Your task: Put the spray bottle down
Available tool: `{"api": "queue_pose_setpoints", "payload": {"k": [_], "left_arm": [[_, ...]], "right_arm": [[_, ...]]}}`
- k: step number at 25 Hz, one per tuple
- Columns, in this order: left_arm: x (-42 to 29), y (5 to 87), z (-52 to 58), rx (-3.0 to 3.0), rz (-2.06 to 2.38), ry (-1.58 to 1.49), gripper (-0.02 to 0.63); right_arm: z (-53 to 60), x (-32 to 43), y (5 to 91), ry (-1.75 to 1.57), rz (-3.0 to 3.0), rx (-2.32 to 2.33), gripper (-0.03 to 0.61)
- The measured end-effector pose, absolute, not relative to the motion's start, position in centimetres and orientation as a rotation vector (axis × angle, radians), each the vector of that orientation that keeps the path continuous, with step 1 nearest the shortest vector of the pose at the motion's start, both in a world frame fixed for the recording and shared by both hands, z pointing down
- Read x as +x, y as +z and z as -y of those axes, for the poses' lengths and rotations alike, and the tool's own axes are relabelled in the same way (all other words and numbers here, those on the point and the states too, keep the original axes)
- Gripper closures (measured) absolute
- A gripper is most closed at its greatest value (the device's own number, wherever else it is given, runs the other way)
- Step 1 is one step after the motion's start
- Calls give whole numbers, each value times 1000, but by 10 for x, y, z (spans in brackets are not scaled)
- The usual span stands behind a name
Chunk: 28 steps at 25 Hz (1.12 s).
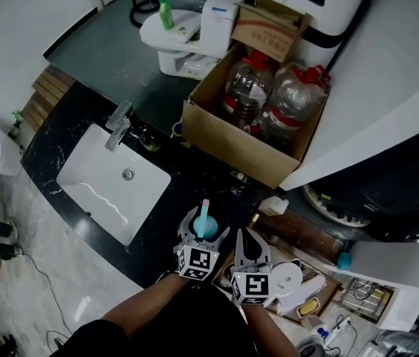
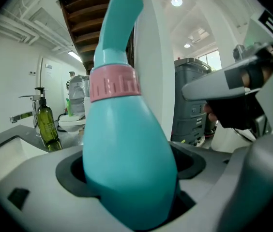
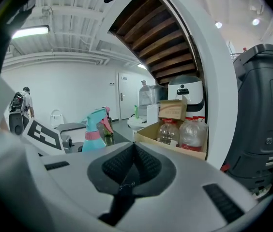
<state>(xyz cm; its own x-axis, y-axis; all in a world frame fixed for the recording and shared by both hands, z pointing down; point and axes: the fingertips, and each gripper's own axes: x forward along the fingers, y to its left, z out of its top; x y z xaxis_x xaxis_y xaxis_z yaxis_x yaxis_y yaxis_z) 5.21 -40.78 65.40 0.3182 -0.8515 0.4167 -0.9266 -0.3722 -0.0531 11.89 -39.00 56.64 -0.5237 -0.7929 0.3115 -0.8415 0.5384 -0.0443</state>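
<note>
Left gripper [image 1: 204, 235], at six o'clock in the head view, is seen clamped on the teal spray bottle [image 2: 127, 144], held upright over the dark counter [image 1: 154, 229] at four o'clock of the sink [image 1: 94, 171], release not yet made; right gripper [image 3: 131, 166] is pressed together, empty.

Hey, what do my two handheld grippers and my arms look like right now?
The left gripper and right gripper are light grey plastic, each with two tapering jaws lined by dark pads. Each carries a white cube printed with black square markers. No cables show. The forearms are bare of sleeves.
</note>
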Motion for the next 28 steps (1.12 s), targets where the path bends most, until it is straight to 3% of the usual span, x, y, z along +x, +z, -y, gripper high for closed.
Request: {"api": "queue_pose_setpoints", "payload": {"k": [11,17,28], "left_arm": [[71,659,413,2541,1497,618,184],[70,649,402,2613,1412,546,103],[40,598,368,2538,1487,382,101]], "right_arm": [[392,128,570,326,2496,1408,563],[382,132,563,332,2515,1415,563],[352,129,545,276,2479,1485,563]]}}
